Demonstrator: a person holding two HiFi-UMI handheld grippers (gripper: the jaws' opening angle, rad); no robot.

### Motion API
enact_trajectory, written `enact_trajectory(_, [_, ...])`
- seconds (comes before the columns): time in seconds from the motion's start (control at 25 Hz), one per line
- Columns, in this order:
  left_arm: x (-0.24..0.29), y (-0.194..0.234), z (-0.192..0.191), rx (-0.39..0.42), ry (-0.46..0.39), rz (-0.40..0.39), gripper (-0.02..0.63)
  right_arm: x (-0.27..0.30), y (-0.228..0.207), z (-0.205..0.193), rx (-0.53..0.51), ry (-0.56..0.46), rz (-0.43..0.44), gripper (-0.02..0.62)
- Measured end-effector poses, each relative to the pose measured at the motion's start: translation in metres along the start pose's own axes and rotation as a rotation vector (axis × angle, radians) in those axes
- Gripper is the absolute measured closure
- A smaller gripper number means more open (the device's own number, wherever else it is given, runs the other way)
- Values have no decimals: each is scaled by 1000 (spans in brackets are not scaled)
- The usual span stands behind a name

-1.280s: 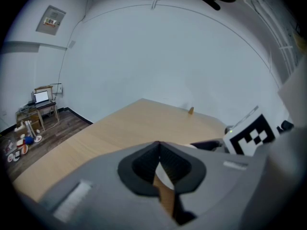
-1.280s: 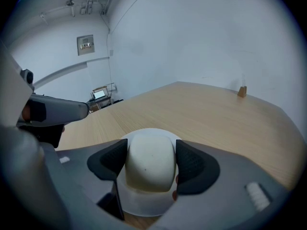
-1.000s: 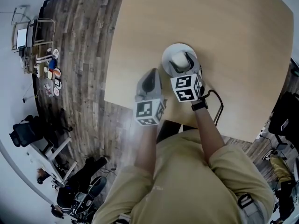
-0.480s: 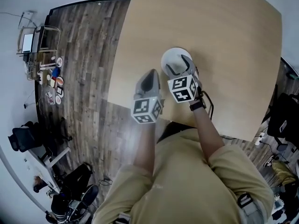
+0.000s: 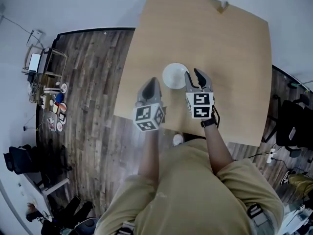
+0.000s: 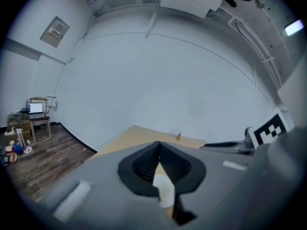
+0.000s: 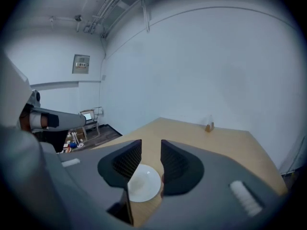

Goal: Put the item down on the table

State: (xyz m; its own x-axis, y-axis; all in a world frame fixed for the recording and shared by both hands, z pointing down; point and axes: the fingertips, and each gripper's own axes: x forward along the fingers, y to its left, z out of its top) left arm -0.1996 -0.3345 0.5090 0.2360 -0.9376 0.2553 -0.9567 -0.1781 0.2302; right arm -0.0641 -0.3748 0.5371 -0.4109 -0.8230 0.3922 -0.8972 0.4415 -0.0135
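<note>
A white plate (image 5: pixel 175 75) lies flat on the light wooden table (image 5: pixel 220 48), near its front edge. My right gripper (image 5: pixel 193 75) hovers just right of the plate, above it. In the right gripper view the plate (image 7: pixel 144 183) shows below the gap between the jaws. This gripper (image 7: pixel 151 145) is open; its jaws have just been closing, with nothing between them. My left gripper (image 5: pixel 150 83) hangs left of the plate over the table's edge. Its jaw tips meet, so the left gripper (image 6: pixel 159 145) is shut on nothing, and a sliver of the plate (image 6: pixel 165 193) shows beneath.
A small brown item (image 5: pixel 222 5) stands at the table's far edge. Dark wood floor lies to the left, with a rack, a laptop (image 5: pixel 35 61) and small clutter by the wall. A dark chair (image 5: pixel 293 121) stands right of the table.
Both grippers have risen and drawn back from the plate. The right jaws, spread wide around the plate before, now stand narrower and clear of it. The plate stays on the table.
</note>
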Motion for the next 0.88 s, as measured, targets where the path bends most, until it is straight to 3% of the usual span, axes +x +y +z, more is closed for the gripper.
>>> enact_trajectory(0.12, [-14,-18,25,26,-55,-25,606,-35,-14,33,49,-113,-49,556])
enact_trajectory(0.24, [-41,-34,39,51,-91,-45,606,-76,-16,50,84,-189,-76,588])
enact_trajectory(0.56, [-101,-63,58,97,-170,-73,606,-150,-17,62,75,-285,-82,589])
enact_trajectory(0.72, [-132,-63,67,120,-258,-58,606,-174,-10,61,13,-310,-60,589])
enact_trajectory(0.88, [-153,-66,68,205,-294,-34,606,-197,-8,64,-21,-355,-35,589])
